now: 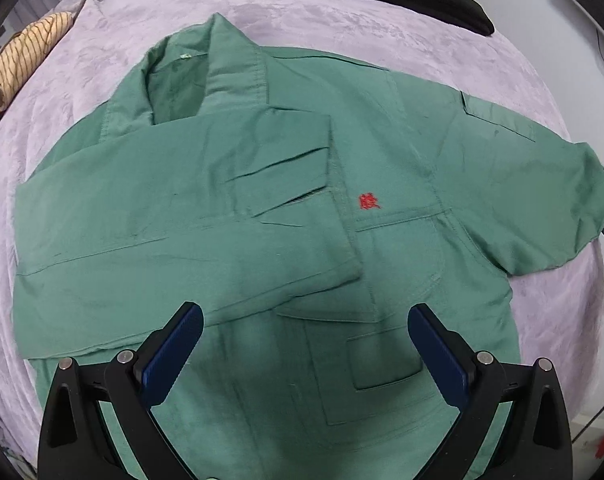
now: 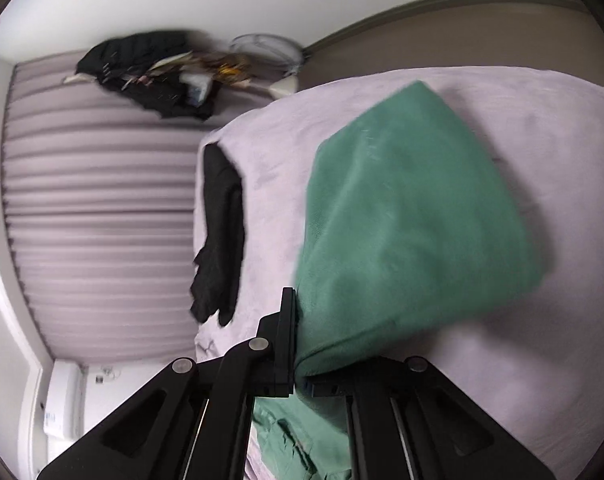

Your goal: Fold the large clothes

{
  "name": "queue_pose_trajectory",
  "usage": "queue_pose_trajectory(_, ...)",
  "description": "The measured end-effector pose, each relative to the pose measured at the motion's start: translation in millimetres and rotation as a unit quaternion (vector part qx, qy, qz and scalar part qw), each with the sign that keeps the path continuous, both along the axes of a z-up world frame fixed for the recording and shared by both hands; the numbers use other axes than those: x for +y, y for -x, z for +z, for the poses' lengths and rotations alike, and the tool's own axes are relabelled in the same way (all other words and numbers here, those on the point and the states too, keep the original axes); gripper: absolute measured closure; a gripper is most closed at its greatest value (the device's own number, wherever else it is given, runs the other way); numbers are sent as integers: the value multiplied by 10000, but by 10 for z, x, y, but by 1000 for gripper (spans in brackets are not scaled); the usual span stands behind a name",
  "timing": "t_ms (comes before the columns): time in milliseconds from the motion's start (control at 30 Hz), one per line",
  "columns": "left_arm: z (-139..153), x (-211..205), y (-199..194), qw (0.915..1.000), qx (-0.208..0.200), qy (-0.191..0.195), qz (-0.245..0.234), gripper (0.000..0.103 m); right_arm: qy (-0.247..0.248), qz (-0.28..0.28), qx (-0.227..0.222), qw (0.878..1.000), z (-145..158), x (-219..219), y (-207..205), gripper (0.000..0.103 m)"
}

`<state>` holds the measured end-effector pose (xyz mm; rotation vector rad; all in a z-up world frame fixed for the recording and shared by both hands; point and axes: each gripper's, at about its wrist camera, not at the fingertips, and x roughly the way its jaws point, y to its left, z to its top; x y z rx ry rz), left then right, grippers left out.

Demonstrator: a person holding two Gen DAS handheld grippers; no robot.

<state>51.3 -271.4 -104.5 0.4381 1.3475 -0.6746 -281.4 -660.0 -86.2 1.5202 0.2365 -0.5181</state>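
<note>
On lilac bed (image 1: 342, 32), green shirt (image 1: 382, 168), collar far-left, sleeve crosswise.

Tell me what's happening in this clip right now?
A person with two handheld grippers is folding a green shirt on a lilac bedcover. One sleeve already lies across the chest. The left gripper hovers open above the shirt. The right gripper is shut on the other sleeve, lifting it.

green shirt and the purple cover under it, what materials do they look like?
Green collared work shirt: looks like matte woven cotton or a cotton blend; crisp stitched seams, flat pocket flaps, sharp creases. Lilac bed cover: seems a plush, velvety fleece; mottled brushed nap with soft sheen. Right claw is pinching the shirt's sleeve.
</note>
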Motion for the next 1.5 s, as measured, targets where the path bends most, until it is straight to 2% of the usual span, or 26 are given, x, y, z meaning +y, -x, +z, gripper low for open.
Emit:
queue_pose_trajectory(100,28,266,-190,9998,-152,32,111,0,472,568,-19,9973,306,180,-411,98)
queue_pose_trajectory(200,80,577,-381,9992,-259,78,290,0,975,1256,-19,9873,623,485,-949,98)
queue_pose_trajectory(300,87,867,-599,9980,-315,107,528,0,1506,2073,104,9666,868,937,-1637,98)
queue_pose_trajectory(400,69,1226,-809,9963,-407,117,754,0,1995,3012,334,9318,924,1613,-2352,98)
queue_pose_trajectory(500,29,1542,-976,9941,-518,58,955,0,2176,3935,634,8910,674,2436,-2982,98)
queue_pose_trajectory(600,-95,1828,-1122,9918,-551,-66,1150,0,2094,4603,1141,8551,148,3139,-3467,98)
queue_pose_trajectory(633,-151,1921,-1164,9911,-521,-107,1221,0,1979,4776,1400,8445,-104,3334,-3605,98)
queue_pose_trajectory(700,-220,2090,-1201,9902,-450,-132,1315,0,1768,4831,1920,8357,-457,3567,-3692,95)
queue_pose_trajectory(733,-249,2164,-1212,9899,-421,-131,1346,0,1611,4747,2149,8382,-614,3608,-3688,95)
queue_pose_trajectory(767,-270,2219,-1221,9898,-400,-126,1365,0,1408,4623,2141,8489,-720,3564,-3662,91)
queue_pose_trajectory(800,-285,2260,-1224,9897,-386,-123,1375,0,1155,4470,1916,8661,-749,3501,-3607,84)
queue_pose_trajectory(867,-307,2363,-1226,9897,-354,-114,1385,0,868,4250,1650,8858,-691,3461,-3446,25)
queue_pose_trajectory(900,-315,2390,-1232,9896,-334,-110,1392,0,882,4018,1576,8977,-608,3428,-3338,18)
queue_pose_trajectory(933,-318,2420,-1231,9895,-315,-104,1405,0,966,3731,1584,9090,-538,3383,-3229,18)
queue_pose_trajectory(1000,-313,2471,-1235,9893,-286,-78,1429,0,937,3378,1610,9226,-460,3249,-3136,24)
queue_pose_trajectory(1033,-304,2490,-1240,9891,-292,-73,1438,0,883,3240,1604,9282,-440,3176,-3139,46)
queue_pose_trajectory(1067,-289,2509,-1242,9888,-311,-66,1455,0,837,3200,1646,9292,-434,3136,-3174,83)
queue_pose_trajectory(1100,-268,2548,-1244,9884,-335,-50,1483,0,856,3242,1702,9266,-434,3124,-3242,92)
queue_pose_trajectory(1133,-249,2570,-1246,9877,-359,-33,1519,0,982,3313,1728,9224,-379,3161,-3307,92)
queue_pose_trajectory(1200,-227,2627,-1267,9865,-404,-1,1584,0,1484,3674,1719,9019,-189,3309,-3511,92)
queue_pose_trajectory(1267,-225,2667,-1281,9853,-455,-21,1648,0,2057,4215,1794,8648,-60,3633,-3757,90)
queue_pose_trajectory(1333,-240,2696,-1305,9842,-456,-67,1709,0,2361,4665,1979,8291,-47,3923,-3894,83)
queue_pose_trajectory(1367,-249,2697,-1313,9835,-441,-93,1753,0,2414,4912,2111,8099,-98,4069,-3969,68)
queue_pose_trajectory(1400,-254,2701,-1323,9831,-421,-91,1780,0,2365,5131,2179,7958,-174,4186,-4011,57)
queue_pose_trajectory(1433,-254,2689,-1330,9828,-404,-77,1799,0,2247,5320,2176,7869,-252,4292,-4011,41)
queue_pose_trajectory(1500,-240,2625,-1334,9834,-412,-43,1768,0,2117,5468,2125,7817,-294,4383,-3918,41)
